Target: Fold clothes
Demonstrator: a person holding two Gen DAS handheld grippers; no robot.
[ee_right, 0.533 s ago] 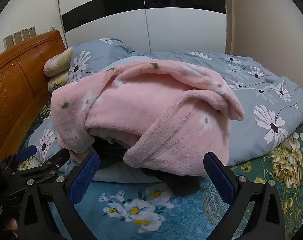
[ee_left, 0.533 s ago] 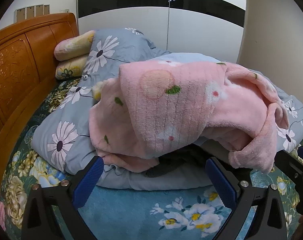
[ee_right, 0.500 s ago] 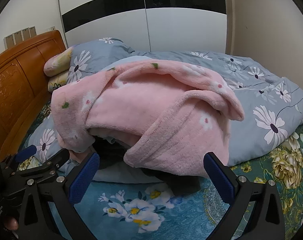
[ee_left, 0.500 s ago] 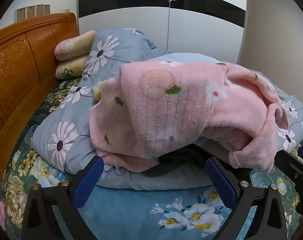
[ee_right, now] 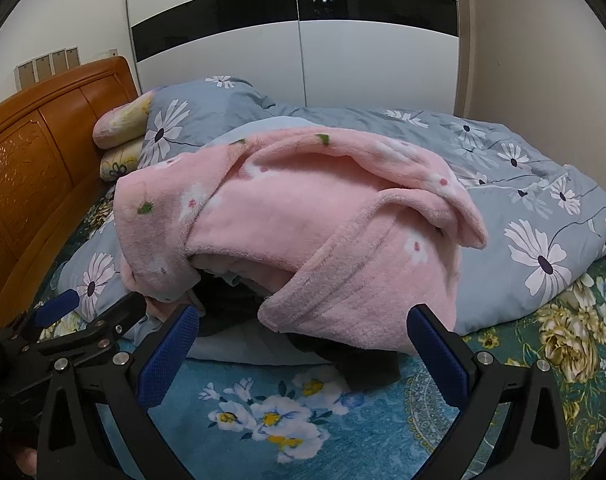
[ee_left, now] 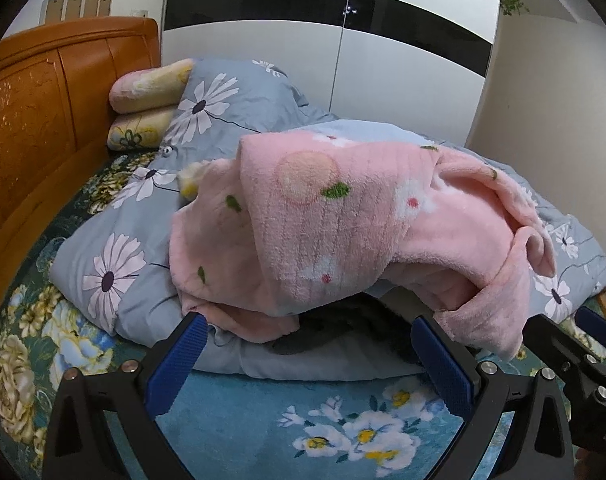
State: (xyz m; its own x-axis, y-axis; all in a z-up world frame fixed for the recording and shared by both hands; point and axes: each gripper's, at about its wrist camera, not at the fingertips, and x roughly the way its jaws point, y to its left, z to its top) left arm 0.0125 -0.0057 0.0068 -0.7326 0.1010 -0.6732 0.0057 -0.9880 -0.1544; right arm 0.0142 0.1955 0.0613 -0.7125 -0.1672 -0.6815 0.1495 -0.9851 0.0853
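Hovering both grippers over the bed rn, nothing grabbed. My left gripper (ee_left: 307,360) has its blue-padded fingers (ee_left: 175,364) spread wide apart w/ only air between them, and my right gripper (ee_right: 303,354) is the same deal, spread wide and empty. Right one pokes into the left cam at the edge (ee_left: 575,356), and the left one shows up in the right cam (ee_right: 87,320), so they're side by side.

Main thing is the fluffy pink fleece garment w/ white flowers and green leaf dots (ee_left: 343,216), dumped in a rumpled heap just ahead of both grippers, not touching either. It's draped on top of the grey-blue daisy-print duvet (ee_right: 535,208) plus some other stuff: a dark grey/black piece of clothing (ee_right: 359,360) sticks out from under its front edge, and a pale blue-white fabric layer (ee_left: 303,364) sits under that. Can't tell what those two are exactly.

One floppy pink end hangs down on the right side (ee_right: 363,304), close to my right finger.

All of it lies on a teal floral bedsheet (ee_left: 239,432). Two yellowish floral pillows (ee_left: 147,108) are stacked against the carved orange wooden headboard (ee_left: 43,120), and a white wardrobe w/ a black stripe (ee_right: 295,40) stands behind.
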